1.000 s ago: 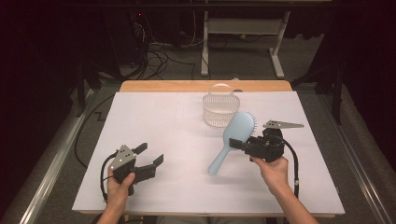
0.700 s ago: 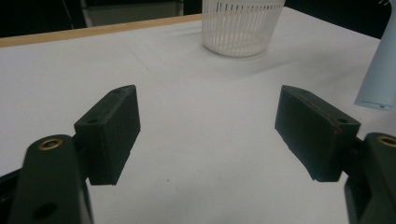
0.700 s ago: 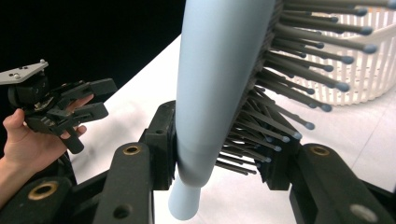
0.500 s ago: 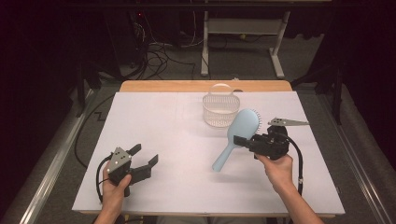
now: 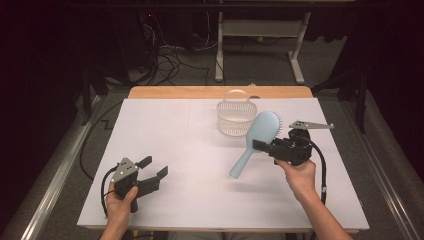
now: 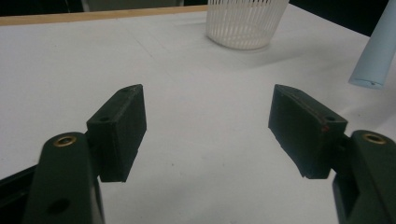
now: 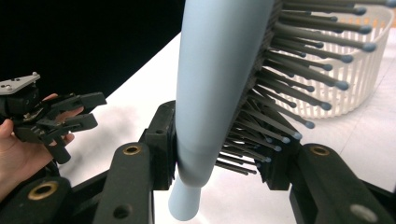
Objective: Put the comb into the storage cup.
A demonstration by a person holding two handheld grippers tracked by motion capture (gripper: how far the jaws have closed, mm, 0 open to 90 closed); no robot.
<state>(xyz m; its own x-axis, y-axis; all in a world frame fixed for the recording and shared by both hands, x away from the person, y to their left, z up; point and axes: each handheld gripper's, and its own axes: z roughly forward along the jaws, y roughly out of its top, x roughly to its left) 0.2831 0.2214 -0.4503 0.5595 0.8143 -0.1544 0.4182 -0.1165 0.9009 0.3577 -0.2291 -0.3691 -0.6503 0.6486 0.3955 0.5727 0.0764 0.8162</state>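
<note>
A light blue hairbrush hangs tilted above the white table, head up and handle slanting down to the left. My right gripper is shut on its neck, where the head narrows into the handle; in the right gripper view the brush stands between the jaws with its bristles against the right one. A white slatted basket stands just behind the brush. My left gripper is open near the front left, its jaws have just been closing a little, and nothing lies between them.
The basket stands near the table's far edge, by a wooden strip. The brush handle tip hangs at the right of the left gripper view. Dark floor, cables and a desk frame lie beyond the table.
The right gripper and the brush have shifted slightly right and away from me. The left gripper has drawn a little toward the front edge, and its jaws stand a bit narrower.
</note>
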